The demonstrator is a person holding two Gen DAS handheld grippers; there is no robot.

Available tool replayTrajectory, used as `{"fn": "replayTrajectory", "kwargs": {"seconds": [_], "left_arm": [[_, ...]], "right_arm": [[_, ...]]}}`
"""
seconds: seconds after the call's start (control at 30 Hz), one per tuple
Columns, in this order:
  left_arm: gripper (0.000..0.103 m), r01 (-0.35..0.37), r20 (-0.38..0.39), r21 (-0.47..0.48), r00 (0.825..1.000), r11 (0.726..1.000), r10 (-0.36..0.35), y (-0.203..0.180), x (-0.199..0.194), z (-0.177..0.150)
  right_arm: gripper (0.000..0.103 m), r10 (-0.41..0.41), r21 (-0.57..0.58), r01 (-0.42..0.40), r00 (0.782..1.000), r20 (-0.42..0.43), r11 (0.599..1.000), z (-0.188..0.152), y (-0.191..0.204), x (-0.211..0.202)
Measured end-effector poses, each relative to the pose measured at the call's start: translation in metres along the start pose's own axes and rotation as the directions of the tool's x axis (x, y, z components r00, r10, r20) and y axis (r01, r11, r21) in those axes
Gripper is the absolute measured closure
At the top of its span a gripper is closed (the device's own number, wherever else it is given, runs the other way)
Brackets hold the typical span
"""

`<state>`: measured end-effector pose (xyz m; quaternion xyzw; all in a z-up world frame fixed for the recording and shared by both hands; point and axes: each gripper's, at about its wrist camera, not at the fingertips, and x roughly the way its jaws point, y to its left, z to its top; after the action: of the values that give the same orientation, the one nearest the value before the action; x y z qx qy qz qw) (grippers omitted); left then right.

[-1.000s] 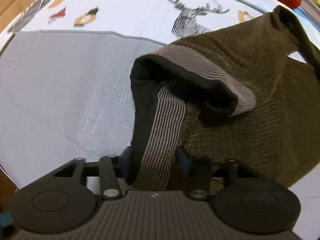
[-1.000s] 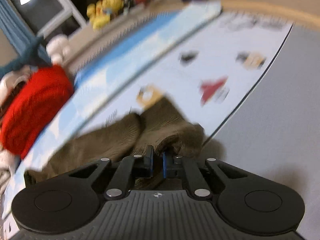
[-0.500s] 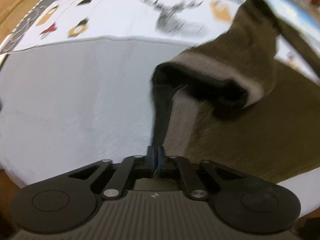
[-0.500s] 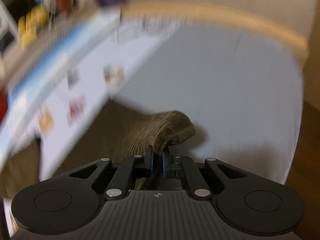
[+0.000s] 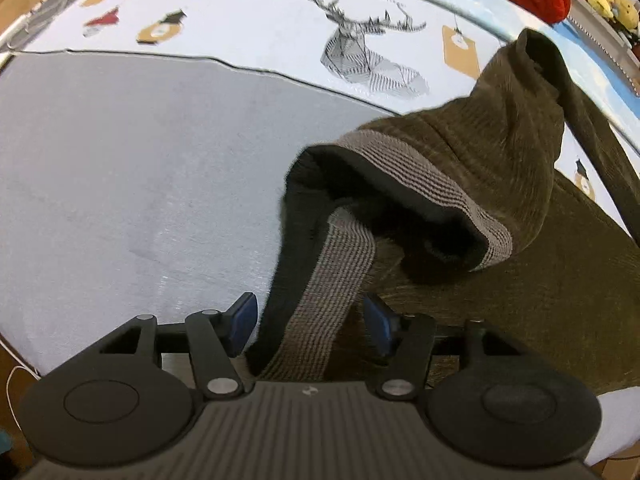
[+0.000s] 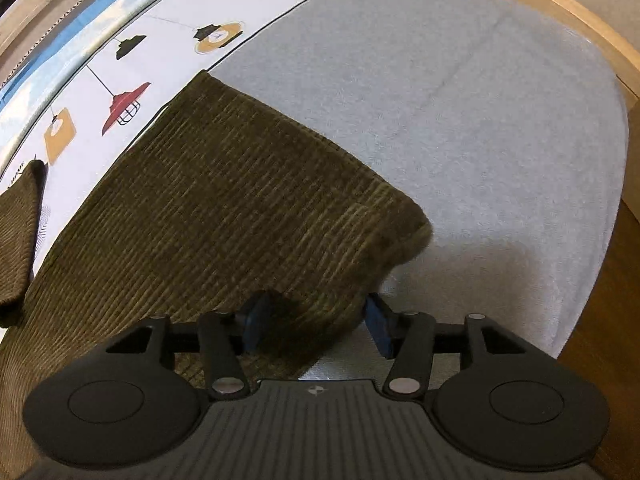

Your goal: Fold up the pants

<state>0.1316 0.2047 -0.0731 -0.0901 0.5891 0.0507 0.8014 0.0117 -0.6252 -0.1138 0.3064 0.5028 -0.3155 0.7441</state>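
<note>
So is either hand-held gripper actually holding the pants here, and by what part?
Neither. The left hand-held gripper is opening around the waistband; the right hand-held gripper is opening around a leg hem corner. No pads press cloth.

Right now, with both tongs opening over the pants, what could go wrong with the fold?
1. The olive-brown corduroy pants still have the waistband bunched and gaping, so the fold may set crooked.
2. The striped grey waistband strip hangs between the left tongs, which are opening, and may snag on lifting.

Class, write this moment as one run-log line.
task: fold pants | left gripper: opening, waistband between | right gripper: opening, pants corner between
</note>
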Motion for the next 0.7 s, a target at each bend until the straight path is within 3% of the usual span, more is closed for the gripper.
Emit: {"fn": "replayTrajectory", "kwargs": {"seconds": [0.07,0.1,0.13,0.23,0.37,0.4,0.57,0.63,0.7], "left_arm": [[0.037,-0.012,-0.029,0.032,0.999,0.999,0.013,-0.007,0.01,0.004],[0.036,-0.023,-0.039,0.058,0.999,0.998,0.025,-0.01,0.015,0.003],[0.036,-0.038,-0.045,0.093,0.998,0.995,0.042,-0.015,0.019,0.003],[0.038,-0.08,-0.045,0.194,0.995,0.978,0.09,-0.026,0.027,-0.002],[0.068,-0.084,-0.008,0.263,0.996,0.961,0.09,-0.032,0.021,-0.004],[0.091,-0.094,0.009,0.284,0.995,0.954,0.095,-0.035,0.019,-0.006],[0.094,-0.104,0.025,0.378,0.994,0.92,0.102,-0.033,0.006,-0.017],[0.094,-0.124,0.021,0.406,0.992,0.905,0.126,-0.031,0.007,-0.019],[0.094,-0.115,0.009,0.404,0.992,0.907,0.122,-0.024,0.006,-0.02]], "right_arm": [[0.066,-0.007,-0.03,0.008,1.0,0.012,1.0,-0.001,0.004,0.0],[0.084,-0.012,-0.043,0.012,1.0,0.022,0.999,-0.002,0.005,-0.002],[0.089,-0.015,-0.048,0.017,0.999,0.034,0.999,-0.002,0.005,-0.003],[0.092,0.018,0.0,-0.018,0.998,0.065,1.0,0.0,-0.005,-0.014],[0.093,0.009,0.034,-0.014,0.993,0.121,0.999,0.001,-0.018,-0.03],[0.094,-0.009,0.04,0.004,0.991,0.131,0.999,0.001,-0.021,-0.033],[0.094,-0.102,0.083,0.093,0.988,0.111,0.992,-0.002,-0.029,-0.036],[0.093,-0.133,0.064,0.127,0.985,0.111,0.99,-0.003,-0.026,-0.036],[0.093,-0.166,0.019,0.165,0.981,0.101,0.986,-0.005,-0.018,-0.033]]}}
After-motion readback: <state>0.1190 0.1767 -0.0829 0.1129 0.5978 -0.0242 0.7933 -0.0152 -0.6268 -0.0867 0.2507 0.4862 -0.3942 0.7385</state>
